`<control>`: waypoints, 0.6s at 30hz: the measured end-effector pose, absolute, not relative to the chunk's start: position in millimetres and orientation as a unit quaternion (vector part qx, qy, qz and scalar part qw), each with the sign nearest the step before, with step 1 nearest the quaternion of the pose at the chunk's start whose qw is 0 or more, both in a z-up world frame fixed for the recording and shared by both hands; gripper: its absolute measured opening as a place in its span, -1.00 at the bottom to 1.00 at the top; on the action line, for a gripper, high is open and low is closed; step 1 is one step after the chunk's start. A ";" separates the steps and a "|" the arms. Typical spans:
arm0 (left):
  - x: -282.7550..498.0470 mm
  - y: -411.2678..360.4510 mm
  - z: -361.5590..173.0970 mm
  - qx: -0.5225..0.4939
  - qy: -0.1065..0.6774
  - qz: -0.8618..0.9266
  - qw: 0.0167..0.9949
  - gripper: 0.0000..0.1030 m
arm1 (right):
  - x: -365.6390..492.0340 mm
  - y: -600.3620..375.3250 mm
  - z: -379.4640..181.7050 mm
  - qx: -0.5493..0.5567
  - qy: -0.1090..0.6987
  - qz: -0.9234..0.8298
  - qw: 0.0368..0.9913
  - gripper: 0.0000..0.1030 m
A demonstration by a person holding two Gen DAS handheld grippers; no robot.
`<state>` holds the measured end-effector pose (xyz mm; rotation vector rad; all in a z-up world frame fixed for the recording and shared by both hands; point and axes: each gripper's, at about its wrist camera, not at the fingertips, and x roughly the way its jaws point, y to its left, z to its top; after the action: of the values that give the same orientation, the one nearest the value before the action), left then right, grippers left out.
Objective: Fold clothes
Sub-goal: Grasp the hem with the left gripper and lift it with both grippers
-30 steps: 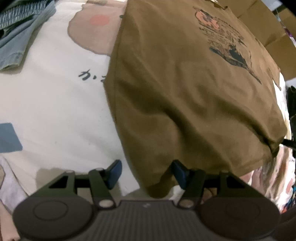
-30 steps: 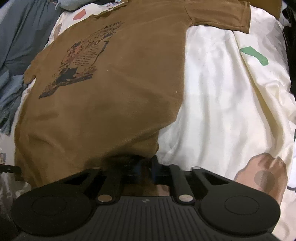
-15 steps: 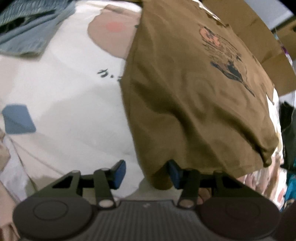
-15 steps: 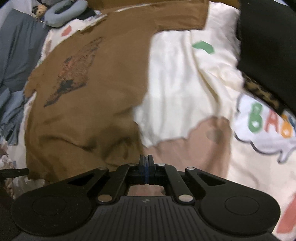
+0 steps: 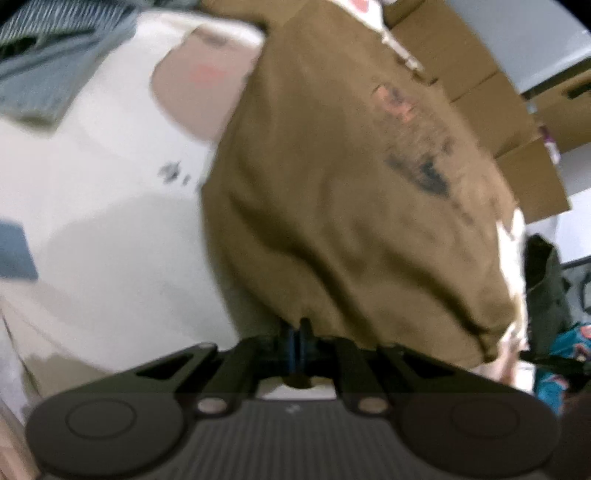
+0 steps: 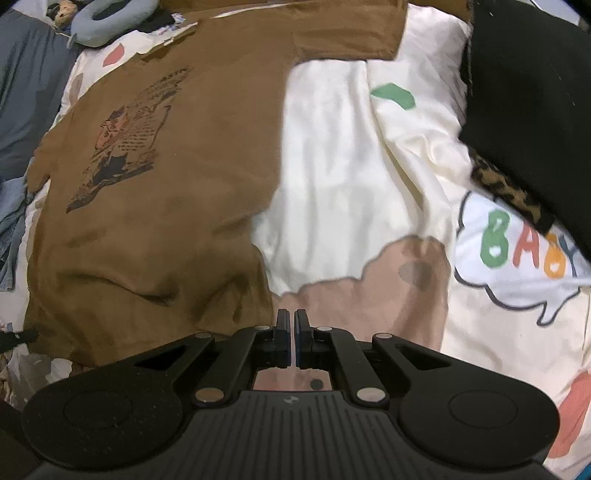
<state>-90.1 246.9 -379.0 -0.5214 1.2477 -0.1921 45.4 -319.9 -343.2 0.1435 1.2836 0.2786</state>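
A brown T-shirt with a dark and pink print lies on a cream patterned bedsheet. My left gripper is shut on the shirt's bottom hem at its near corner; the view is blurred. In the right wrist view the same shirt lies spread to the left, one sleeve reaching the far right. My right gripper is shut and holds nothing, its tips over the sheet just right of the shirt's hem corner.
Denim clothes lie at the far left of the sheet. Cardboard boxes stand behind the bed. A black garment with a leopard-print edge lies at the right, and a grey pillow ring at the far left.
My left gripper closed on the shirt's hem corner; it was open around it before. My right gripper let go of the hem and moved right, off the shirt, staying shut.
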 end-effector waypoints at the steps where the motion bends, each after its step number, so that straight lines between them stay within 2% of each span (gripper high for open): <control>1: -86.5 246.4 -371.8 -0.245 0.570 -0.095 0.778 -0.95 | 46.6 -318.3 -342.0 0.067 0.595 0.132 0.790 -0.98; 7: -54.6 225.3 -353.4 -0.250 0.550 -0.128 0.787 -0.95 | 52.6 -309.9 -336.6 0.066 0.589 0.142 0.793 -0.97; 15: -2.0 196.9 -380.9 -0.267 0.563 -0.127 0.772 -0.92 | 52.2 -310.4 -335.1 0.064 0.590 0.139 0.793 -0.97; 18: 18.1 192.6 -397.3 -0.282 0.569 -0.115 0.764 -0.64 | 52.4 -311.2 -335.6 0.063 0.592 0.136 0.792 -0.97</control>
<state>18.1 192.6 -397.3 -0.6122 1.2370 -0.2492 52.4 -311.2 -335.6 0.1363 1.2743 0.2917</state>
